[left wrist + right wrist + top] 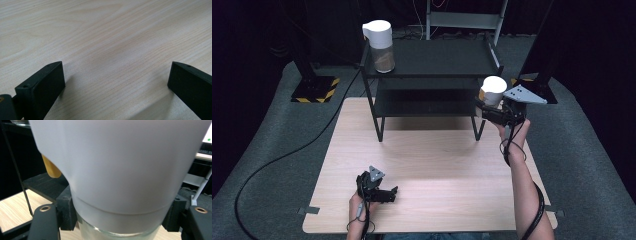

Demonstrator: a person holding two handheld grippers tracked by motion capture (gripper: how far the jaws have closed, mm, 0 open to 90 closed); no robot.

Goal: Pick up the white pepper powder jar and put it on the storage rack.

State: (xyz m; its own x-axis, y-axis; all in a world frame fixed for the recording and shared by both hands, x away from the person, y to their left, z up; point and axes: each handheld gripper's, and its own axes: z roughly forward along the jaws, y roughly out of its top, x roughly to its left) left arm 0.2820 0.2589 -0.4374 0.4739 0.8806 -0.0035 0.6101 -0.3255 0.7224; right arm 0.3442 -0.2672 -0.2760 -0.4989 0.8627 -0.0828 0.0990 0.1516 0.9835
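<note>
Right now a jar (pixel 493 91) with a smooth white lid is squeezed between the two black jaws of the right gripper (pixel 488 111). It is held up in the air, just beside the right end of the black shelf rack (pixel 430 60), near its lower shelf. In the right gripper view the jar (pixel 120 170) is seen very close. Its round white top is wide and matte, and a clear glass part is seen below it, right at the level of the jaws. One blocky black pad is pressed on each side of the jar, low on the white part. A small orange piece (pixel 51 168) is seen to the left of the jar, above the left jaw.

The left gripper (pixel 384 194) is rested low over the pale wooden table (pixel 437 165). Its jaws are held wide apart with nothing between them. In the left gripper view, bare wood (pixel 107 45) with fine wavy lines is seen between and ahead of the flat, dark jaws.

A second jar (pixel 379 45) with a white top and a clear body is stood on the top shelf, well apart from both grippers.
</note>
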